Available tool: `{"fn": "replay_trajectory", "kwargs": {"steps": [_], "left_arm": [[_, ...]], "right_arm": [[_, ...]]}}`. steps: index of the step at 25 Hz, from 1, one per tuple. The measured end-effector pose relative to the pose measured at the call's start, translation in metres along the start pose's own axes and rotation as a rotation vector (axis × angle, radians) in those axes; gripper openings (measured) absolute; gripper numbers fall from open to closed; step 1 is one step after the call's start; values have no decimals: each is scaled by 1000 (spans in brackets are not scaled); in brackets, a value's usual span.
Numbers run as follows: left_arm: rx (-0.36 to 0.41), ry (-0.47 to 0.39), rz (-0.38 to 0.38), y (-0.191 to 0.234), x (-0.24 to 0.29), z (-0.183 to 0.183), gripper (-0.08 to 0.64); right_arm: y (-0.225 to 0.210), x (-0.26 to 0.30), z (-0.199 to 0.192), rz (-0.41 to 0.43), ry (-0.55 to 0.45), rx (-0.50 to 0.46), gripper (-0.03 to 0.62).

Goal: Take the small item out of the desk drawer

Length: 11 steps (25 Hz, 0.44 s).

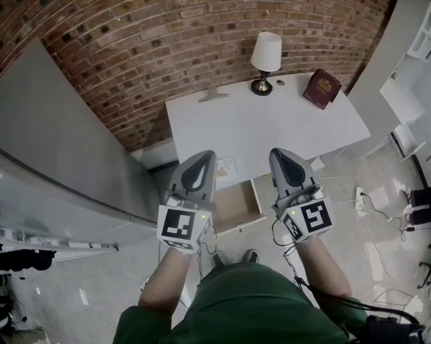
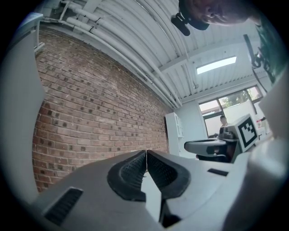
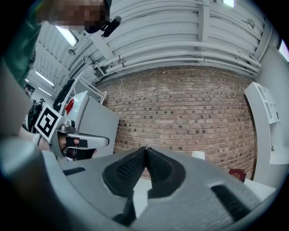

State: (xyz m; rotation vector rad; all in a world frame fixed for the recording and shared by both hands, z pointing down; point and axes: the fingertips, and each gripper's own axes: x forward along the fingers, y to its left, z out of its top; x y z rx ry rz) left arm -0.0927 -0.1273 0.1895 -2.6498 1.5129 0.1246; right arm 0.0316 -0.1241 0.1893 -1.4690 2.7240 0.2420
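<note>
While the drawer (image 1: 238, 206) stood open, both hand-held grippers hung above it with nothing in them.

The left hand-held gripper (image 1: 207, 155) and the right hand-held gripper (image 1: 277, 153) each had their pads pressed together, pointing roughly level toward the worktop (image 1: 270, 123). The small item could not be identified with certainty. A pale patch (image 1: 226, 167) at the drawer's rear, just under the worktop edge, was the likely candidate. Its long axis and heading could not be read. Probable faults: descending with the jaws together would shove the item deeper into the drawer, and a reach that far back could strike the worktop edge or the drawer wall.
</note>
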Motion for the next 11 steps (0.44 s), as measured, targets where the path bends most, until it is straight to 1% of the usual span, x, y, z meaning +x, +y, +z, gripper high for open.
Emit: {"fn": "replay_trajectory", "kwargs": {"steps": [3,7,11], "left_arm": [[-9,4,4,4,1,1,8],[-13,0,-9,12,5,-10,8],[-22,8,-3,28,4,-18,8]], "right_arm": [[0,4,-3,-3,7,-2,0],[1,11,-6,-8,15,-5,0],[6,21,-10,-11,22,-9,0]]}}
